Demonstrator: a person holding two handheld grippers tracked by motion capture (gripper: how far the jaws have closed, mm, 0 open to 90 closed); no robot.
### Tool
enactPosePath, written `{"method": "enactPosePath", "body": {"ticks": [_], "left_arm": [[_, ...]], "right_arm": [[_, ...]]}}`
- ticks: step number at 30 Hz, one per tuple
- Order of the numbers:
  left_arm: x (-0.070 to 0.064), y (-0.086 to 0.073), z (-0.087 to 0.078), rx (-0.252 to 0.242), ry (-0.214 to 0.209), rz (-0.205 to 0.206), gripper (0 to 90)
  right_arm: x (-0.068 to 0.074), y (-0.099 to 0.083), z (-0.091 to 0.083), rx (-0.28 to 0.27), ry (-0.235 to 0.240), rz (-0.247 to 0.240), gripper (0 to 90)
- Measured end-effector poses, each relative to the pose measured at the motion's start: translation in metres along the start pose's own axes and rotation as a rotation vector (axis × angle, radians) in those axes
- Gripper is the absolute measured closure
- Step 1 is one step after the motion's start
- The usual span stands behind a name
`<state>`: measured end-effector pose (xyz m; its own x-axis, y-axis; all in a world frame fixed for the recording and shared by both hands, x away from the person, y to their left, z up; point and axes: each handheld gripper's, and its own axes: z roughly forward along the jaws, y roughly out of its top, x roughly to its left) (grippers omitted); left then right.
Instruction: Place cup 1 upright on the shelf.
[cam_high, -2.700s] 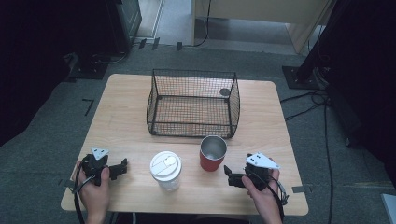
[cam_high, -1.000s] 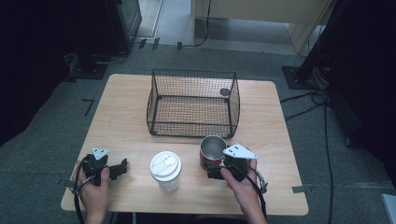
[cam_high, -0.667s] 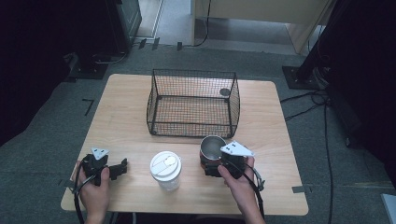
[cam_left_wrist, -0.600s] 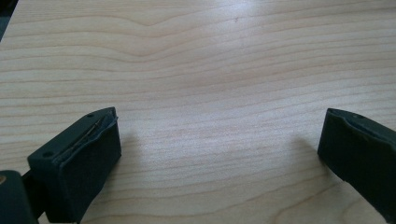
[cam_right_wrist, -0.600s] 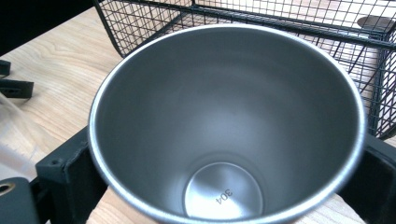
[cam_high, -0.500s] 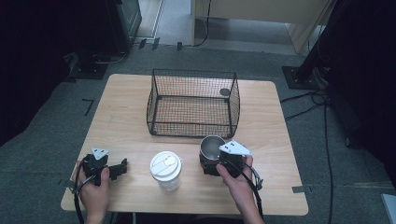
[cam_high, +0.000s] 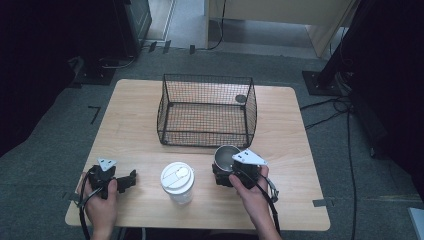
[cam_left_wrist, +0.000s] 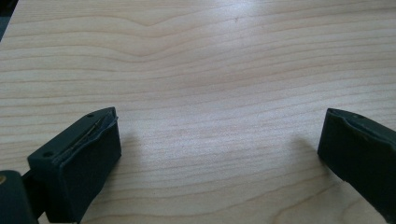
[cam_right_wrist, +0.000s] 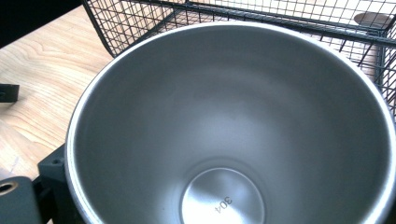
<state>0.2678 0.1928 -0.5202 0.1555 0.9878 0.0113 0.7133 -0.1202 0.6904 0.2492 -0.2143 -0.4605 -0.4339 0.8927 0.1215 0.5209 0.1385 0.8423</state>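
A steel cup (cam_high: 227, 156) stands on the wooden table (cam_high: 130, 115), just in front of the black wire basket (cam_high: 207, 107). My right gripper (cam_high: 224, 168) is shut on the cup from the near right side. In the right gripper view the cup's shiny inside (cam_right_wrist: 224, 130) looms close, and one black finger (cam_right_wrist: 49, 170) presses on its outer wall; the other finger is hidden. My left gripper (cam_high: 131, 179) rests open at the front left, with bare wood between its fingertips (cam_left_wrist: 219, 154). A paper cup with a white lid (cam_high: 177, 181) stands between the two grippers.
The basket holds a small round dark object (cam_high: 241, 98) in its back right corner, also seen through the mesh as a disc (cam_right_wrist: 371, 19). The table's front edge lies close behind both hands. Cables and stands sit on the floor at the right.
The right gripper moved left from the table's front right to the steel cup and closed around it. The left gripper and the paper cup stayed put.
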Motion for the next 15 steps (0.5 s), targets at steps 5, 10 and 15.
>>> {"method": "enactPosePath", "body": {"ticks": [5,10,15], "left_arm": [[0.0000,0.0000,0.0000,0.000,0.000,0.000,0.0],[0.0000,0.0000,0.0000,0.000,0.000,0.000,0.0],[0.0000,0.0000,0.0000,0.000,0.000,0.000,0.0]], "right_arm": [[0.0014,0.0009,-0.0004,-0.015,-0.022,-0.010,6.0],[-0.0009,0.0020,-0.0022,-0.032,-0.037,0.007,6.8],[-0.0012,0.0047,-0.0061,-0.051,-0.050,0.006,7.0]]}}
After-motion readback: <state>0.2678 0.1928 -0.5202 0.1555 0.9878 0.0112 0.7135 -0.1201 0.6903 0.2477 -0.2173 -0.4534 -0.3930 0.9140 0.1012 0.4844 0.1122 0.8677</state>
